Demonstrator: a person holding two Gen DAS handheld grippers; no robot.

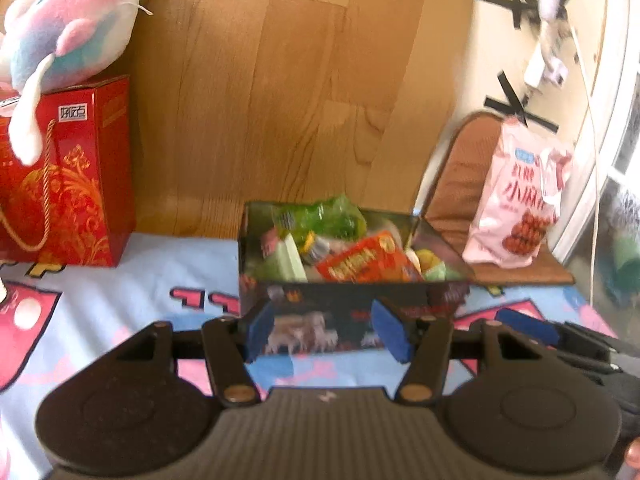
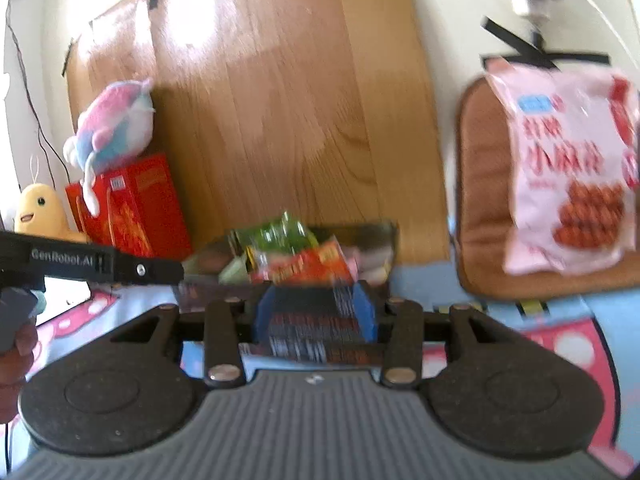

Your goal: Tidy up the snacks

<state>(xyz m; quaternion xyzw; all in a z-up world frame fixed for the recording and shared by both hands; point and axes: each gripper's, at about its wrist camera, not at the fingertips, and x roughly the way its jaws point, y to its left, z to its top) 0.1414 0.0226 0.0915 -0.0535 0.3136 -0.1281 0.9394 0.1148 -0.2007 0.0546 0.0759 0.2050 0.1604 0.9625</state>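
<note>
Left wrist view: dark snack box (image 1: 352, 312) standing on the blue and pink patterned cloth (image 1: 120, 304), near its far edge, in front of the wooden board (image 1: 280, 100). Filled to the top with packets, among them a green wrapper (image 1: 324, 216) and a red-orange packet (image 1: 368, 260). Left gripper (image 1: 324, 332) just in front of the box, blue pads (image 1: 390, 332) apart, nothing pressed between them, only the printed front wall of the box seen in the gap. Right of the box, a brown cushion (image 1: 456, 184) with a pink snack bag (image 1: 516, 200) leaning on it. Left of the box, well apart, a red gift box (image 1: 80, 184) with a pastel plush toy (image 1: 68, 32) lying on top.

Right wrist view, blurred: same snack box (image 2: 288, 280) just beyond the right gripper (image 2: 316, 312), jaws parted, blue pads (image 2: 366, 312) on either side of the box's near wall; touching or not, cannot tell because of blur. Other gripper's black arm (image 2: 100, 264) entering from the left, with a hand (image 2: 16, 352) at the picture edge. Yellow plush figure (image 2: 40, 212) beside the red gift box (image 2: 140, 204).
</note>
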